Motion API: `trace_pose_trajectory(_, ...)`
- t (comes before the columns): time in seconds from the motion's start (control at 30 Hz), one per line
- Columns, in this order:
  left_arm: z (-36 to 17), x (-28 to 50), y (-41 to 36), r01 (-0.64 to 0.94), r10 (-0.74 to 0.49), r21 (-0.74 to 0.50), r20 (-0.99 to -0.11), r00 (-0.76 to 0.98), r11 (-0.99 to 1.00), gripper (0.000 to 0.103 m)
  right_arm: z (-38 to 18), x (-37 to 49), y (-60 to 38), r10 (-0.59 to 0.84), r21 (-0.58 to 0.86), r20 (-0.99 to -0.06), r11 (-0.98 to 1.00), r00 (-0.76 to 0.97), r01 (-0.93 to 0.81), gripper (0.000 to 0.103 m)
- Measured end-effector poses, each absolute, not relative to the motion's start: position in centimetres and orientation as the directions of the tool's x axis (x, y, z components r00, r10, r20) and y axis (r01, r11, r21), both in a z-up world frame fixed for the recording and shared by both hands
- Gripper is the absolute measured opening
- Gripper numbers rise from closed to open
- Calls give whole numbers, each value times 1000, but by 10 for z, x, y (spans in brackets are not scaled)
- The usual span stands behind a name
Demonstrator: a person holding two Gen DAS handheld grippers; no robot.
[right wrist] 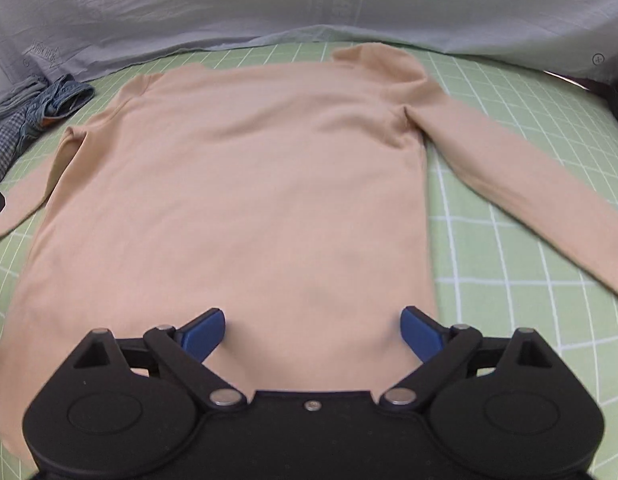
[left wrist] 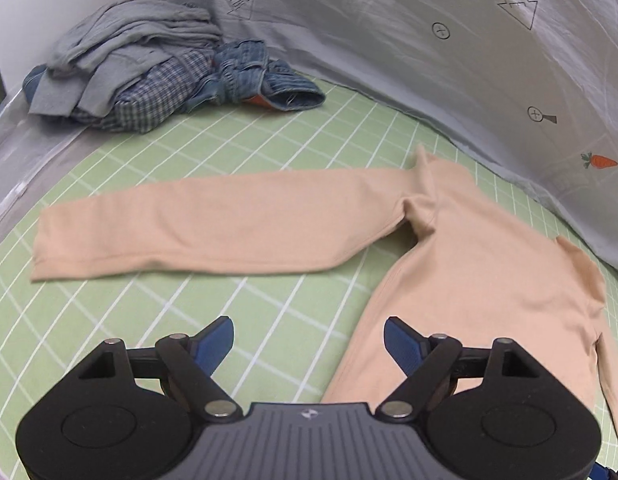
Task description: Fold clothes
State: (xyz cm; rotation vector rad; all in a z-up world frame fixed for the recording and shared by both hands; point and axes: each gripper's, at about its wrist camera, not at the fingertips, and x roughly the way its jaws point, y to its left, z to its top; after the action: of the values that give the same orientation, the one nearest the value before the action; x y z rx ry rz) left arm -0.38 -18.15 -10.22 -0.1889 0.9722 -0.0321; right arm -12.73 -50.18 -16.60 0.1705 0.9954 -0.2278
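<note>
A peach long-sleeved top [right wrist: 245,200] lies spread flat on the green grid mat [right wrist: 509,248], collar toward the far side. In the left wrist view its left sleeve [left wrist: 197,228] stretches out sideways across the mat and the body [left wrist: 469,280] runs down the right. My left gripper [left wrist: 309,340] hovers open above bare mat by the body's left edge, with nothing between its blue pads. My right gripper [right wrist: 313,330] is open over the lower part of the body, nothing pinched between its pads.
A heap of other clothes [left wrist: 149,72], grey knit, blue check and denim, sits at the mat's far left corner. A grey printed sheet [left wrist: 429,40] rises behind the mat. The pile [right wrist: 33,108] also shows at the left of the right wrist view.
</note>
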Motion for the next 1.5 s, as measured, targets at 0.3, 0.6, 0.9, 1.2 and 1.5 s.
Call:
trace_pose_trajectory(0.3, -105, -19, -115, -138, -49, -148, -834, 550, 979, 83, -170, -149, -477, -193, 3, -837, 934, 512, 358, 103)
trace_pose_trajectory(0.6, -115, 42, -56, -226, 49, -88, -842, 537, 970, 83, -173, -151, -467, -270, -5, -823, 883, 500, 469, 103)
trace_pose_trajectory(0.9, -140, 96, -27, -302, 140, -17, -859, 492, 953, 83, -173, -144, -464, -298, -9, -834, 850, 465, 527, 103)
trace_pose_trajectory(1.2, -148, 85, -12, -291, 154, -10, -831, 534, 957, 81, -172, -139, -462, -311, -12, -843, 826, 439, 563, 103)
trace_pose_trajectory(1.5, -143, 65, -13, -251, 113, -48, -801, 587, 967, 13, -172, -138, -461, -316, -12, -842, 822, 438, 569, 103)
